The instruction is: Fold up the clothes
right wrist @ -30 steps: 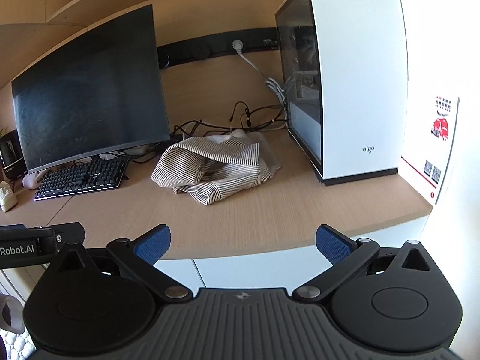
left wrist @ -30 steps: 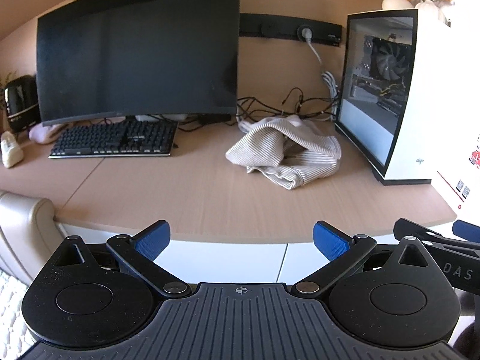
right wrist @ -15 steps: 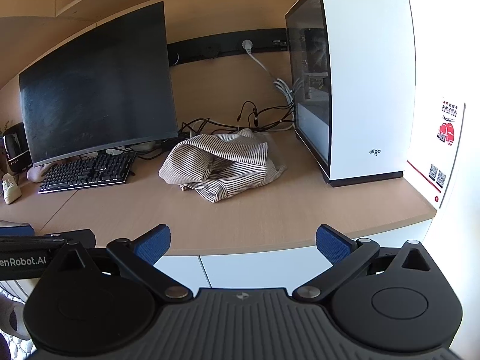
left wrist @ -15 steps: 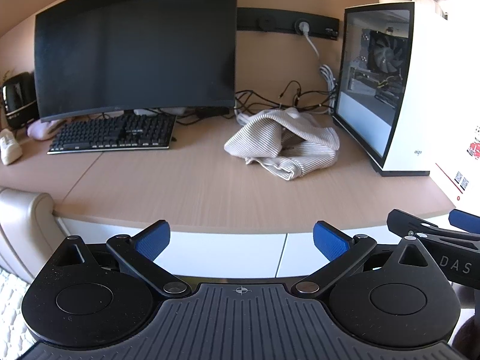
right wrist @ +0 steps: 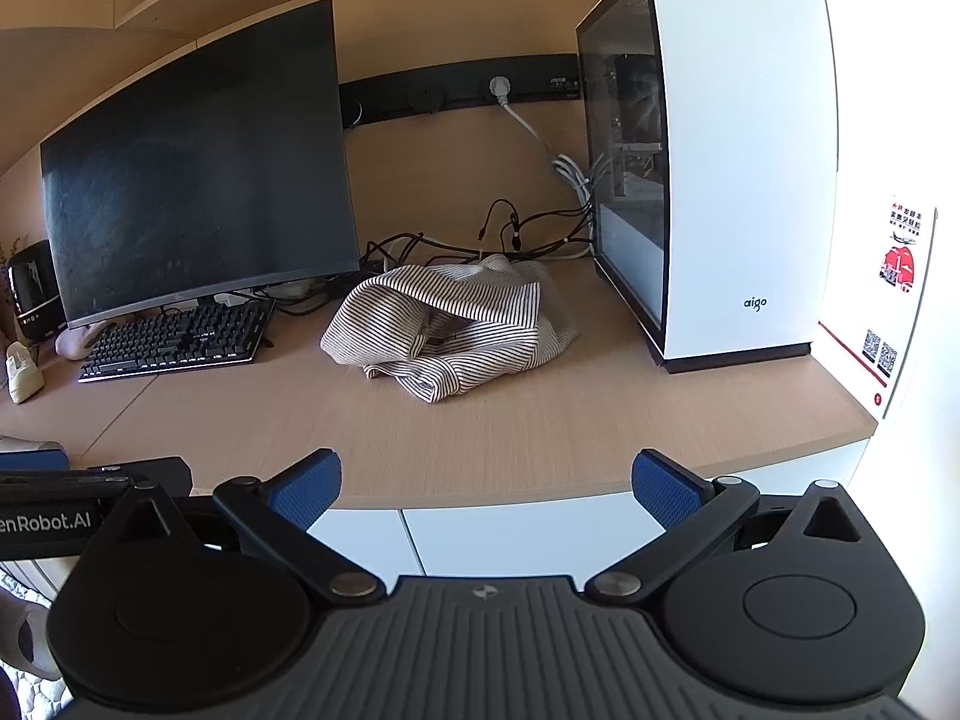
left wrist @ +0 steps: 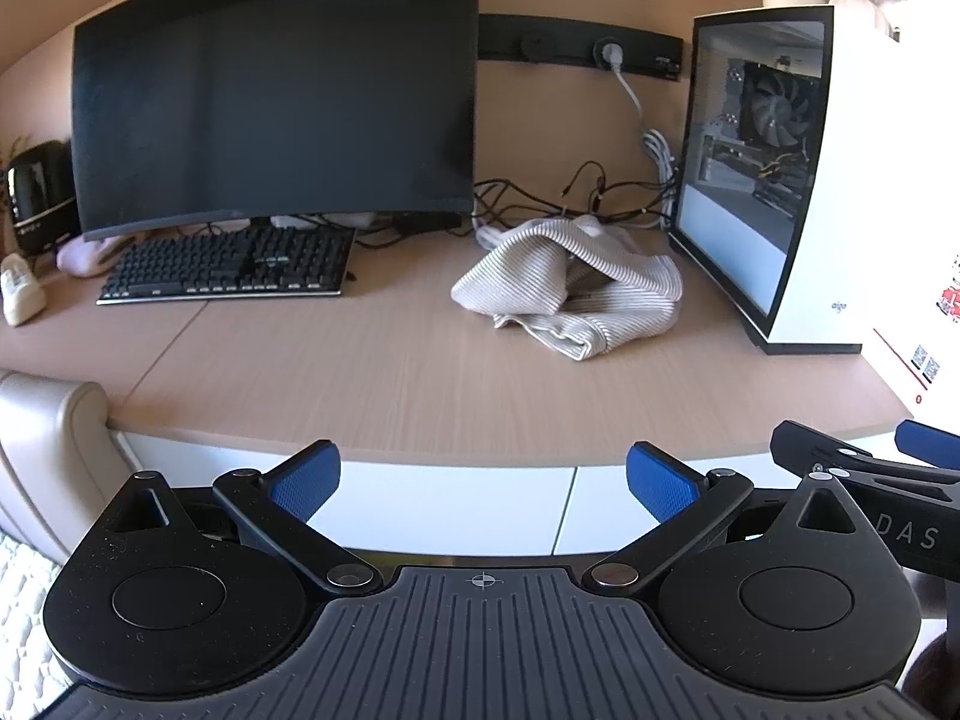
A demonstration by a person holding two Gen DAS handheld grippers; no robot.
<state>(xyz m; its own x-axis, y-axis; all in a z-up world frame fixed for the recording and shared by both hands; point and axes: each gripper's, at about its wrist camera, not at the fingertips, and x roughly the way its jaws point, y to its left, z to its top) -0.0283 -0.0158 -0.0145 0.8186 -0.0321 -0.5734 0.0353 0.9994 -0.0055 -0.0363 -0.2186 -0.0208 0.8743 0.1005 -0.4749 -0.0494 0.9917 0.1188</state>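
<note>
A crumpled striped beige garment (left wrist: pixel 570 288) (right wrist: pixel 450 324) lies in a heap on the wooden desk (left wrist: pixel 360 372) (right wrist: pixel 540 420), between the monitor and the white PC case. My left gripper (left wrist: pixel 483 480) hangs in front of the desk's near edge, open, blue pads wide apart and empty. My right gripper (right wrist: pixel 486 483) is likewise open and empty, short of the desk edge. Each gripper shows at the edge of the other's view: the right gripper (left wrist: pixel 870 468) at the right, the left gripper (right wrist: pixel 90 480) at the left. Both are well short of the garment.
A curved black monitor (left wrist: pixel 270 96) and a black keyboard (left wrist: pixel 228 267) occupy the desk's left. A white PC case (left wrist: pixel 798 180) (right wrist: pixel 720 180) stands right of the garment, with tangled cables (left wrist: pixel 576 198) behind it. White drawer fronts (left wrist: pixel 444 504) sit below the desk edge. A beige chair (left wrist: pixel 42 438) is at left.
Both cameras have risen and tilted slightly, so the desk and garment sit a little lower and nearer in view. The garment has not moved. Both grippers stay open.
</note>
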